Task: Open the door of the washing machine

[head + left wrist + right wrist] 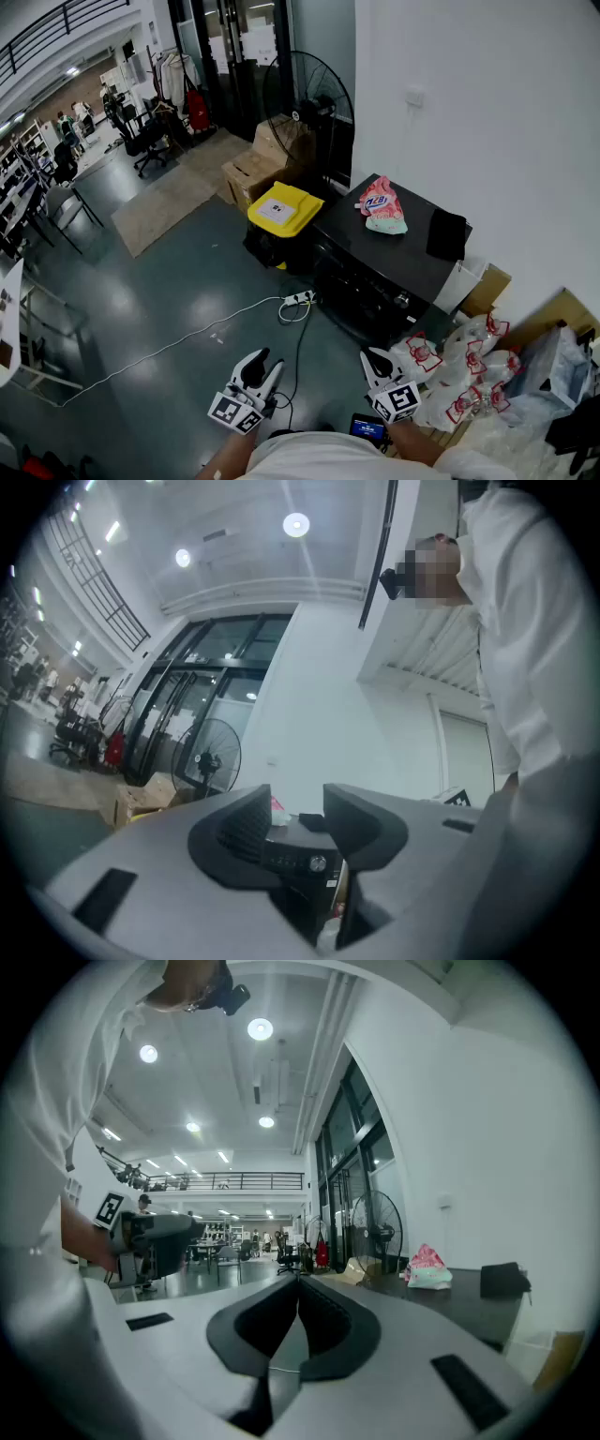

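The black washing machine stands against the white wall, its dark front facing me, and I cannot make out its door. Both grippers are held low in front of me, well short of it. My left gripper is open; in the left gripper view its jaws stand apart, with nothing held, and the machine's control panel shows through the gap. My right gripper is shut and empty, and in the right gripper view its jaws meet at the tips. The machine's top lies to that gripper's right.
A pink detergent bag and a black pouch lie on the machine. A yellow-lidded bin, cardboard boxes and a standing fan are to its left. A power strip with cable lies on the floor; plastic bags are piled right.
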Action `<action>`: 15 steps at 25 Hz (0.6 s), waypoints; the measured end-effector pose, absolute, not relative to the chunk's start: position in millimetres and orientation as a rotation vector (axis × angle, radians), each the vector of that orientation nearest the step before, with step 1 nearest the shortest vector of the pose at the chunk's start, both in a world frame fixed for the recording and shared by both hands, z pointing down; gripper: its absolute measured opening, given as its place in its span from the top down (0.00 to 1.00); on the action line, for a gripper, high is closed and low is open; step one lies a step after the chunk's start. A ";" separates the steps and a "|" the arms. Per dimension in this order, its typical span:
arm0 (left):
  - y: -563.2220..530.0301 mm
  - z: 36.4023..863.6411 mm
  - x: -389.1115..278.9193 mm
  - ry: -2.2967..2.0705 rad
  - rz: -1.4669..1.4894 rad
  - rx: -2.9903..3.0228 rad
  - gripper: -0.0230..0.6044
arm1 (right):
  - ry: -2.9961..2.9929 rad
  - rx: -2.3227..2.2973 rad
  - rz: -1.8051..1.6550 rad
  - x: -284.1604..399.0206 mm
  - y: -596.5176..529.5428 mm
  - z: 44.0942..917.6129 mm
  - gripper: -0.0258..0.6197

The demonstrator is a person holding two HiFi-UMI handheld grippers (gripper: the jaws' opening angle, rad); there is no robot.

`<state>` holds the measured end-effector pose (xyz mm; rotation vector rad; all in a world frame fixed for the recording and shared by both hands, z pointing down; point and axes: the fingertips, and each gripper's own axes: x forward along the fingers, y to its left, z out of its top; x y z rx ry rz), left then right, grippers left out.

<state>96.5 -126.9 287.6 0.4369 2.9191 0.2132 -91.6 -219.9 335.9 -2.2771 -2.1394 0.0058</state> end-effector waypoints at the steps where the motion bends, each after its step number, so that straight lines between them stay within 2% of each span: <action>1: -130.1 288.6 100.9 2.921 0.229 0.436 0.69 | -2.141 -2.283 0.012 -86.7 -222.0 331.6 0.91; 12: -144.6 279.2 131.0 2.944 0.233 0.409 0.70 | -2.208 -2.265 0.014 -60.1 -244.6 304.5 0.91; 15: -145.4 285.6 140.4 2.951 0.256 0.421 0.71 | -2.233 -2.252 0.114 -53.7 -253.1 299.0 0.91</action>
